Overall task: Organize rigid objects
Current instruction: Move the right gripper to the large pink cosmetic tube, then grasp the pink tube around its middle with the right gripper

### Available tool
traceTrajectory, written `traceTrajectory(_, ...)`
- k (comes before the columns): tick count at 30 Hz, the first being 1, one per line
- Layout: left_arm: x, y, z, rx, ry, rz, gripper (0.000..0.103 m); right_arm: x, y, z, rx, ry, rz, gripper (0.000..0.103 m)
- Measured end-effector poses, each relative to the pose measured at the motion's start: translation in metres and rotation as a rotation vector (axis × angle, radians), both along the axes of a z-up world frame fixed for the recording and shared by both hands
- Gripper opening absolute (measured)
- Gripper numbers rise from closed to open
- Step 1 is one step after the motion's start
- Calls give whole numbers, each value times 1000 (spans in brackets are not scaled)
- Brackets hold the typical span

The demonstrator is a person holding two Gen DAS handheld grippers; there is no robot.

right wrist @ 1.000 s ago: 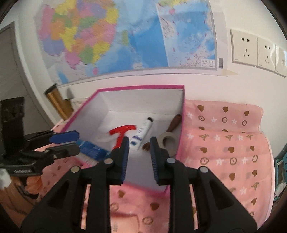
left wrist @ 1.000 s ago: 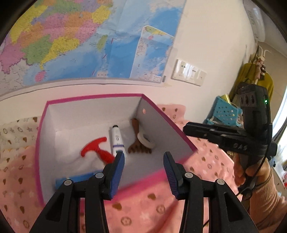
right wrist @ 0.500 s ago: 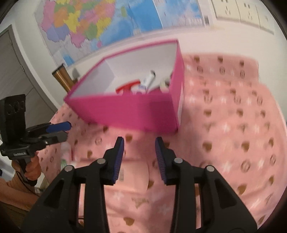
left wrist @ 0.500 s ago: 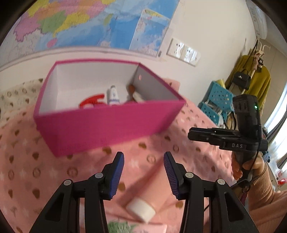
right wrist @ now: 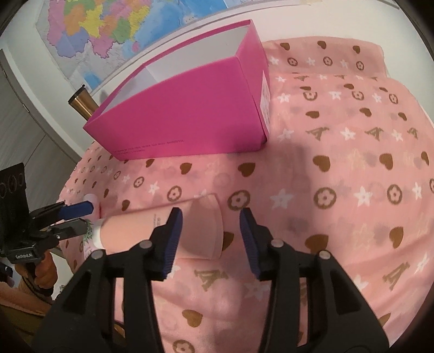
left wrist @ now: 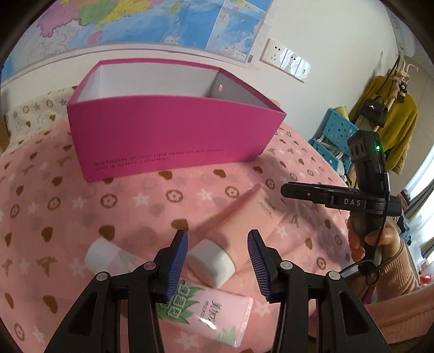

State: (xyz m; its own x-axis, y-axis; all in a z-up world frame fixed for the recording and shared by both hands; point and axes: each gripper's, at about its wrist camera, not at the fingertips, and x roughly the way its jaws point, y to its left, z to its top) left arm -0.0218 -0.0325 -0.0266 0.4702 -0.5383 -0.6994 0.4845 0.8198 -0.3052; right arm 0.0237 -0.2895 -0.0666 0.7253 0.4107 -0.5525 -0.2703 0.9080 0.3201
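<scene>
A pink tube with a white cap [left wrist: 238, 217] lies on the pink blanket in front of the magenta box [left wrist: 173, 135]. My left gripper [left wrist: 218, 255] is open, its fingers on either side of the cap end, above it. A second pink tube with green leaf print [left wrist: 206, 312] lies under the left gripper. My right gripper [right wrist: 210, 236] is open over the flat tail end of the plain pink tube [right wrist: 162, 230]. The magenta box [right wrist: 190, 114] stands behind. Each gripper shows in the other's view: the right [left wrist: 325, 195], the left [right wrist: 70, 217].
The pink patterned blanket [right wrist: 339, 176] covers the surface. A map hangs on the wall [left wrist: 162, 21] behind the box. Blue crates [left wrist: 336, 133] and a coat rack stand to the right. A brass cylinder [right wrist: 81, 104] stands left of the box.
Both grippers have pulled back from over the box and dropped low over the blanket. The tubes have come into view under them. The right gripper has opened wider.
</scene>
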Motion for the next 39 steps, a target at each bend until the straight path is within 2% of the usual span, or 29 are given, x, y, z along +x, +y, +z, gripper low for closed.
traceTrajectory(19,-10,-2,-12,4,68,-3,47,1,10,-8,12,12,19,46)
traceTrajectory(39,-7,-6,-14,4,96,9,49,4,13,-10,28,18,41,49)
